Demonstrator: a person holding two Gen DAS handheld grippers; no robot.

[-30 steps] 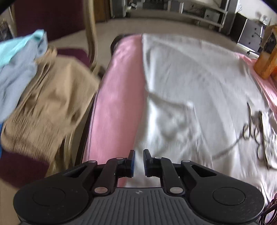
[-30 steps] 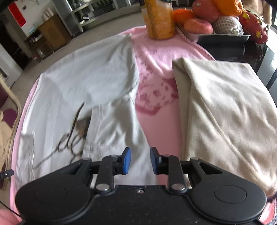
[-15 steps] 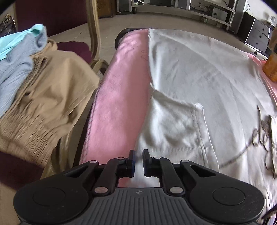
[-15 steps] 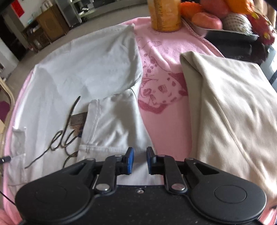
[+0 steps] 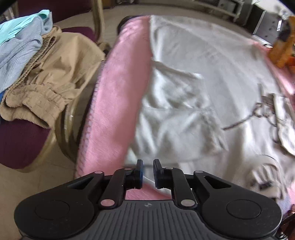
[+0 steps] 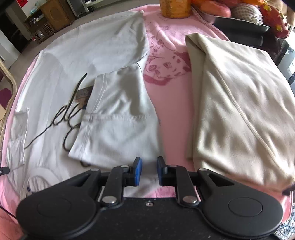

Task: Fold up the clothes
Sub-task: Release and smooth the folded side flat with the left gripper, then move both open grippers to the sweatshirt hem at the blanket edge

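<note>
Left hand-held gripper [image 5: 147, 172]: is being held steeply downward over the near left edge of the white T-shirt [image 5: 193, 77]; a narrow gap is being kept between its jaws, which have just been opening a little; nothing is seen being pinched between the pads.

Right hand-held gripper [image 6: 149, 171]: is being pointed down at the near right edge of the same T-shirt [image 6: 88, 48]; its jaws are being kept slightly apart, a little wider than the left ones; no cloth is being gripped.

White T-shirt: is being shown spread flat across the pink blanket [image 6: 169, 96], with both sleeves folded inward; the right sleeve [image 6: 119, 118] is lying over the dark script print [image 6: 68, 114] on the chest.

Pink blanket: is being used as a cover on the surface; a red printed pattern is being left exposed between the two garments.

Beige garment [image 6: 237, 103]: is lying folded on the blanket to the right of the T-shirt, apart from it.

Tan clothes [image 5: 51, 79]: are being kept piled on a chair [image 5: 20, 140] left of the surface, with a light blue garment [image 5: 18, 46] beside them.

Far edge: an orange container [image 6: 175, 8] and a dark tray of fruit [image 6: 243, 20] are standing there.
</note>
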